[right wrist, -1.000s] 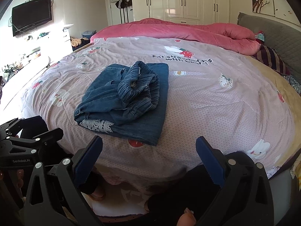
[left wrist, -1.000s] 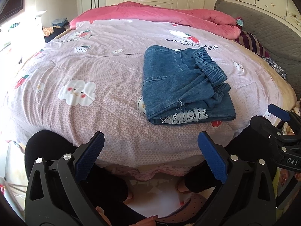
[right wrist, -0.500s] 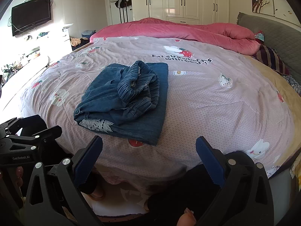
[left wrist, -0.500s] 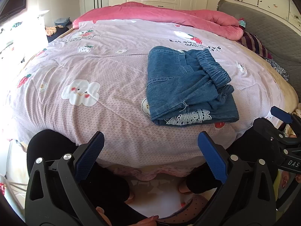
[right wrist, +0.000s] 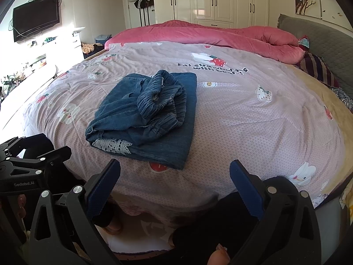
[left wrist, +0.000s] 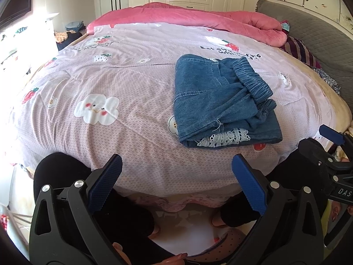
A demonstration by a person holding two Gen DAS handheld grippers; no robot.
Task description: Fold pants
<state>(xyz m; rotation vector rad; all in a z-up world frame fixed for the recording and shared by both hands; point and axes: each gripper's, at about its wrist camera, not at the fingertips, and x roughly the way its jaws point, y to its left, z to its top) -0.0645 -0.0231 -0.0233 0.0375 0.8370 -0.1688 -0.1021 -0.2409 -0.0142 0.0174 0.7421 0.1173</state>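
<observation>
Blue denim pants (left wrist: 220, 101) lie folded in a compact stack on the bed's pink printed cover (left wrist: 123, 84), elastic waistband on top and a white lace hem (left wrist: 225, 136) showing at the near edge. They also show in the right wrist view (right wrist: 150, 114). My left gripper (left wrist: 176, 183) is open and empty, held off the near edge of the bed, left of the pants. My right gripper (right wrist: 175, 187) is open and empty, off the bed edge just in front of the pants. Each gripper shows at the edge of the other's view.
A rolled pink duvet (right wrist: 209, 35) lies along the far side of the bed. A grey headboard (right wrist: 320, 42) and striped pillow (right wrist: 317, 70) are at the right. White wardrobes (right wrist: 211, 0) stand behind, a TV (right wrist: 36, 23) at the left. The person's dark-clad knees are below both grippers.
Both grippers stay open and empty. The left wrist view has shifted slightly, so the pants sit a little further right and lower. The pants have not moved.
</observation>
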